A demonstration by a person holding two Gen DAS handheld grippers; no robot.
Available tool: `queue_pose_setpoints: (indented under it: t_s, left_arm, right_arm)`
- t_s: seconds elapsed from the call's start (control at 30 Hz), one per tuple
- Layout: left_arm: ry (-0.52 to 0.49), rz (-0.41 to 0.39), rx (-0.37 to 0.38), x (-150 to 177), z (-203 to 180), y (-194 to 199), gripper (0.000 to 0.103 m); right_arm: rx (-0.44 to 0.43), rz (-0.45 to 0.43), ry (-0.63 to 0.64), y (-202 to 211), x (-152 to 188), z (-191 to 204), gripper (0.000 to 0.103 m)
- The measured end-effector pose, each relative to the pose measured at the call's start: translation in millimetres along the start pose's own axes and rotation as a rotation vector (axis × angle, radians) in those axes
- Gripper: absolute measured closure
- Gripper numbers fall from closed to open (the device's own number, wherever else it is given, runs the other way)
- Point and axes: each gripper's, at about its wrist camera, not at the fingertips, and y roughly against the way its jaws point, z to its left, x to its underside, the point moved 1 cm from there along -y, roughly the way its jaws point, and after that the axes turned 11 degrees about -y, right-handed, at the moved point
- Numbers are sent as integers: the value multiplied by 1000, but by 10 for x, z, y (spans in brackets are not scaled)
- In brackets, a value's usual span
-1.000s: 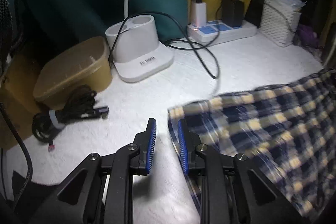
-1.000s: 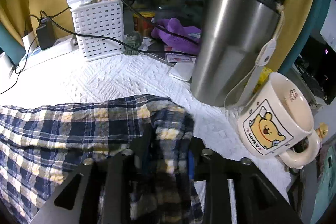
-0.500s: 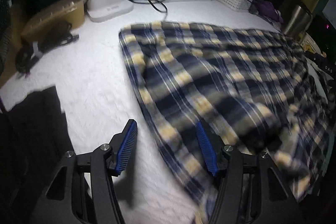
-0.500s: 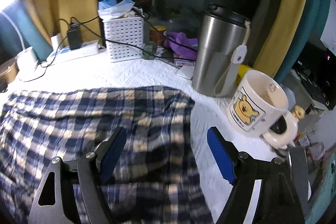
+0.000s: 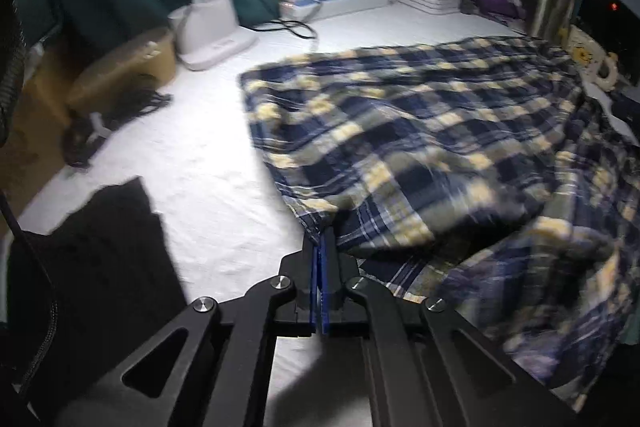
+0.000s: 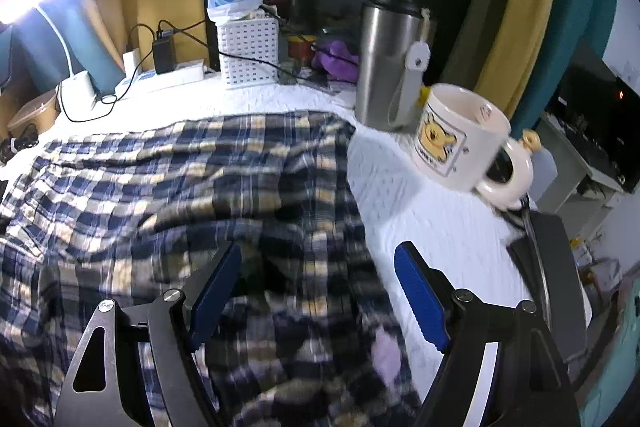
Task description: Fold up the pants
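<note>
The pants [image 5: 420,131] lie spread over the white tabletop [image 5: 192,163], rumpled, with a loose fold humped near their front edge and one part trailing off the near side. No neat fold shows yet, so the task looks early: the cloth is laid out and a fold is only being started.

The left gripper [image 5: 320,259] is pressed together on the pants' near-left edge, pinching a bit of cloth between its blue pads. The right gripper [image 6: 316,291] stands wide apart above the pants' right end, holding nothing, with one pad over the cloth and the other over bare tabletop.

A mug [image 6: 460,135] and a steel tumbler [image 6: 388,63] stand just right of the pants, near enough to be knocked during a swing.

What is left, by my reading: the right gripper must take its corner, then both carry the cloth over, and further folds follow.
</note>
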Motion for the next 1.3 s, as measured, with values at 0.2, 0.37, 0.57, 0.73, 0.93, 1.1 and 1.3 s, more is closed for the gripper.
queue_pose_setpoints:
  t_s: [0.2, 0.37, 0.57, 0.73, 0.93, 1.1, 1.3]
  left_arm:
    - [57, -12, 18, -27, 231, 137, 96]
    - [93, -87, 72, 63, 210, 508, 61]
    - [17, -129, 175, 300, -98, 813, 50]
    - [-39, -128, 227, 487, -300, 884, 48]
    - [-66, -146, 208, 601, -388, 874, 28]
    - [-109, -146, 136, 590, -467, 659, 28]
    - [-61, -143, 119, 526, -319, 494, 92]
  right_arm:
    - [9, 8, -18, 105, 167, -47, 22]
    - [12, -3, -23, 236, 259, -34, 22]
    - [4, -19, -15, 374, 349, 49, 22]
    - [1, -28, -2, 470, 438, 114, 22]
    - [3, -28, -17, 556, 533, 98, 22]
    - [3, -8, -13, 553, 638, 96, 22]
    - [-6, 22, -8, 483, 768, 105, 22]
